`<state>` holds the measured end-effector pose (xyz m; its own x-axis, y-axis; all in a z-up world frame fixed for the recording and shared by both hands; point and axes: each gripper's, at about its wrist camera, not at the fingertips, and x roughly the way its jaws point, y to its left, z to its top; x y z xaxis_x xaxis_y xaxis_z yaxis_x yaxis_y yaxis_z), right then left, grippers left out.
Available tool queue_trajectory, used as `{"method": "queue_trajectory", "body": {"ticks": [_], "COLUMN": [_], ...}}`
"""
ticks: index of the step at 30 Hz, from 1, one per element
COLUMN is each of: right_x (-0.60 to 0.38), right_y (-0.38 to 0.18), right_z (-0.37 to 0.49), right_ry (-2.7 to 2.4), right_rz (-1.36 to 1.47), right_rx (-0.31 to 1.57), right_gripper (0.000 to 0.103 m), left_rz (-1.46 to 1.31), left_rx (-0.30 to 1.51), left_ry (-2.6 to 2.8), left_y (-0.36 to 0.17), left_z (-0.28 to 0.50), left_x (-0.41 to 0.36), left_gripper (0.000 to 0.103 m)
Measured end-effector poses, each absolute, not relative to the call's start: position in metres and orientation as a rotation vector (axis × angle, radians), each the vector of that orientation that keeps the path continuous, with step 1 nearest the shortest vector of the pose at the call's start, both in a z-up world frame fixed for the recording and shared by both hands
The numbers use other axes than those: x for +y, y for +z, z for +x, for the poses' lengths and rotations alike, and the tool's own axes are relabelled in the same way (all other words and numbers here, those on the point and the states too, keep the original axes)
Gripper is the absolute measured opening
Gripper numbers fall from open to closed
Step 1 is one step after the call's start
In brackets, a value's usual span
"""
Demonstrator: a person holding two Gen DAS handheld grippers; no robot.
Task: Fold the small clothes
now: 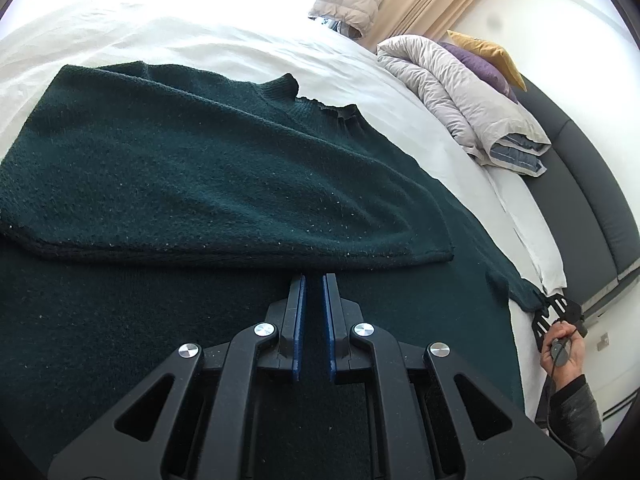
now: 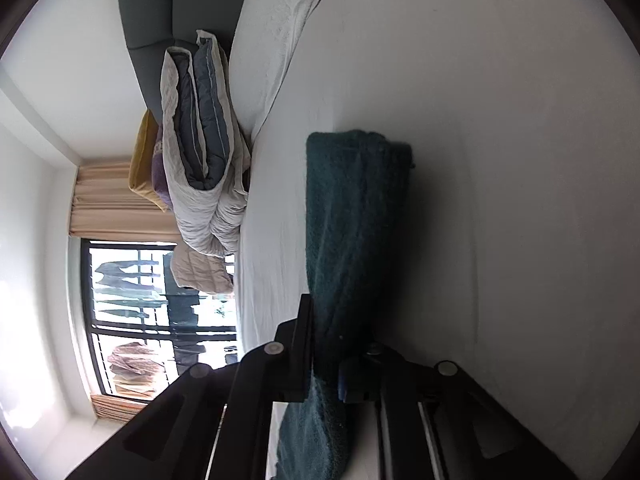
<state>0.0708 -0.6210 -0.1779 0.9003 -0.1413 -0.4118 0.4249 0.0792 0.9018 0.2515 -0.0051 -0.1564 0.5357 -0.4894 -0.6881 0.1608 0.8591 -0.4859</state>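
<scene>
A dark green knit sweater point(image 1: 192, 168) lies spread on the white bed point(image 1: 224, 40), one side folded over the body. My left gripper point(image 1: 314, 280) hovers just above the sweater near the folded edge, its blue pads a small gap apart with nothing between them. My right gripper point(image 1: 554, 312) shows at the far right of the left wrist view, shut on the end of the sweater's sleeve point(image 1: 516, 288). In the right wrist view, rolled on its side, the sleeve point(image 2: 352, 216) runs between the fingers of the right gripper point(image 2: 328, 320).
A folded grey-white duvet point(image 1: 460, 100) with purple and yellow pillows point(image 1: 486, 54) lies at the head of the bed, against a dark grey headboard point(image 1: 592, 184). A window with beige curtains point(image 2: 116, 196) is beyond the bed.
</scene>
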Motion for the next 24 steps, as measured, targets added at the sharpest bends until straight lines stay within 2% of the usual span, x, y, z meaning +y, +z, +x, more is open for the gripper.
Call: {"method": "queue_trajectory", "body": {"ticks": [6, 7, 9, 10, 11, 16, 20, 24], "right_x": [-0.540, -0.516, -0.457, -0.425, -0.392, -0.251, -0.195, -0.149], "right_y": [-0.099, -0.085, -0.060, -0.052, -0.047, -0.059, -0.079, -0.112], "right_z": [0.137, 0.151, 0.178, 0.189, 0.198, 0.224, 0.225, 0.215], "right_ry": [-0.283, -0.250, -0.164, -0.117, -0.075, 0.083, 0.099, 0.094], "right_rz": [0.973, 0.867, 0.646, 0.535, 0.430, 0.005, -0.255, -0.633], "right_rx": [0.419, 0.449, 0.503, 0.526, 0.547, 0.627, 0.638, 0.644], "right_gripper": [0.009, 0.009, 0.009, 0.009, 0.009, 0.009, 0.009, 0.009], "left_rz": [-0.438, -0.458, -0.513, -0.542, -0.565, -0.663, -0.702, -0.725], "left_rx": [0.928, 0.926, 0.907, 0.887, 0.865, 0.851, 0.881, 0.954], "left_ry": [-0.416, -0.422, -0.442, -0.452, -0.455, -0.518, -0.622, -0.677], "left_y": [-0.153, -0.151, -0.147, -0.143, -0.139, -0.117, -0.098, -0.096], "left_z": [0.254, 0.255, 0.257, 0.258, 0.258, 0.282, 0.312, 0.338], "left_x": [-0.001, 0.000, 0.004, 0.006, 0.008, 0.008, -0.003, -0.017], "left_gripper": [0.010, 0.019, 0.048, 0.068, 0.075, 0.077, 0.077, 0.077]}}
